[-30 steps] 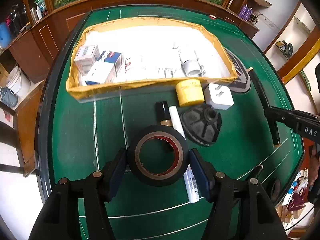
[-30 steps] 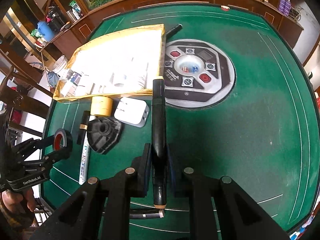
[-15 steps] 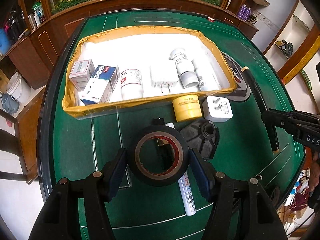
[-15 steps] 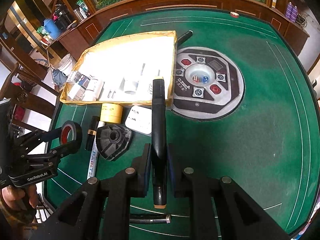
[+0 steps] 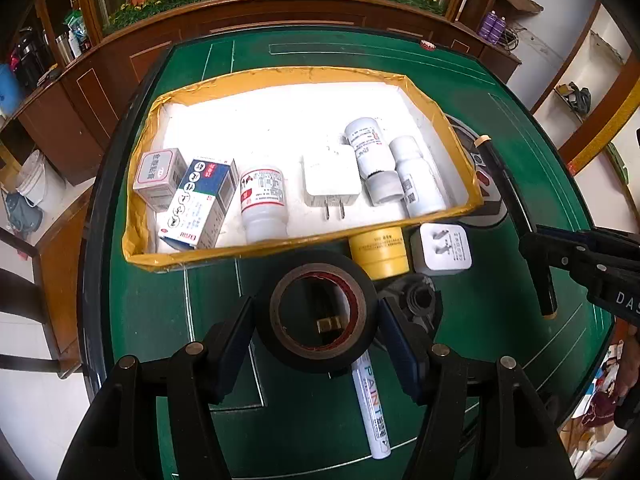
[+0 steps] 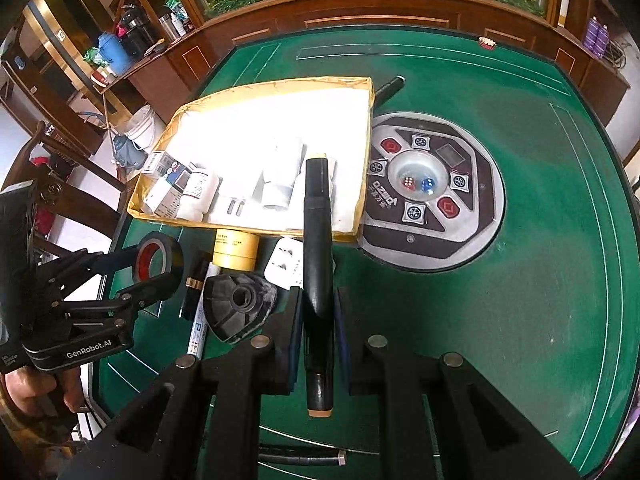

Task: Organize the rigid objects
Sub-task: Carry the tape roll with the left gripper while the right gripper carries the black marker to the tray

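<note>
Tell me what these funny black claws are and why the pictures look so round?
The claws are two hand-held grabbers. A person squeezes one in each hand, and each carries a small camera with a bulging lens, which bends the picture round.

One picture looks along the left gripper. It holds a black tape roll by its sides. The other looks along the right gripper, clamped shut on a black marker with tan ends. There you also see the hand holding the left grabber.

Below is a green game table with dice under a dome in its middle. A yellow-edged box already holds small cartons, white bottles and a white plug. Outside it lie a yellow tape roll, a white adapter, a black ribbed disc and a white paint pen.
</note>
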### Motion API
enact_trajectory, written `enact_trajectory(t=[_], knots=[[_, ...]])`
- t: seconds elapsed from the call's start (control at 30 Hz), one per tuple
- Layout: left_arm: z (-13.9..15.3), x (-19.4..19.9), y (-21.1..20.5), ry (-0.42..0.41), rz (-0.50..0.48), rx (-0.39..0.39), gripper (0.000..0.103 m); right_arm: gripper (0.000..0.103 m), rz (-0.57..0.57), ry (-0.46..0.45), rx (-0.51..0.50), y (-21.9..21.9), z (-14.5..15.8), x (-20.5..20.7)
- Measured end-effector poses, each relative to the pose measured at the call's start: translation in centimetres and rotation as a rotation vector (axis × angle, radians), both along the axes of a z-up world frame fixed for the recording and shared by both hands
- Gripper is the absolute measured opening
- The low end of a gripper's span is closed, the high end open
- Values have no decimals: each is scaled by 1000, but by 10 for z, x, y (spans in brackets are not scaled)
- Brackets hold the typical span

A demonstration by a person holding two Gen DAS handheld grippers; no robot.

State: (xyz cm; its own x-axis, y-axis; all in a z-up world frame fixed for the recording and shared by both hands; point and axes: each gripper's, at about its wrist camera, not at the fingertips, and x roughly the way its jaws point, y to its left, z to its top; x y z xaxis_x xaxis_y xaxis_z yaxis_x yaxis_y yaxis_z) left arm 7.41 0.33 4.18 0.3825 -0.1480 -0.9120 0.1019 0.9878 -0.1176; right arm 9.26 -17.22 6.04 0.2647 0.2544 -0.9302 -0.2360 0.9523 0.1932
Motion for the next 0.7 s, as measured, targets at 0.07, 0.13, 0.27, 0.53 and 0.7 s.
enact_trajectory(t=[0.07,0.13,0.27,0.53,0.7], knots=[[0,2,0,0,1,3,67,14,6,0,2,1,0,3],[0,4,-1,0,2,4,67,14,11,-1,3,2,0,6],[-1,8,-2,4,5,5,67,14,19,-2,5,5,0,10],[2,23,4,7,28,-17,67,15,32,-8,8,8,2,18],[8,42,20,7,76,-65,67,15,27,-13,18,8,4,28]])
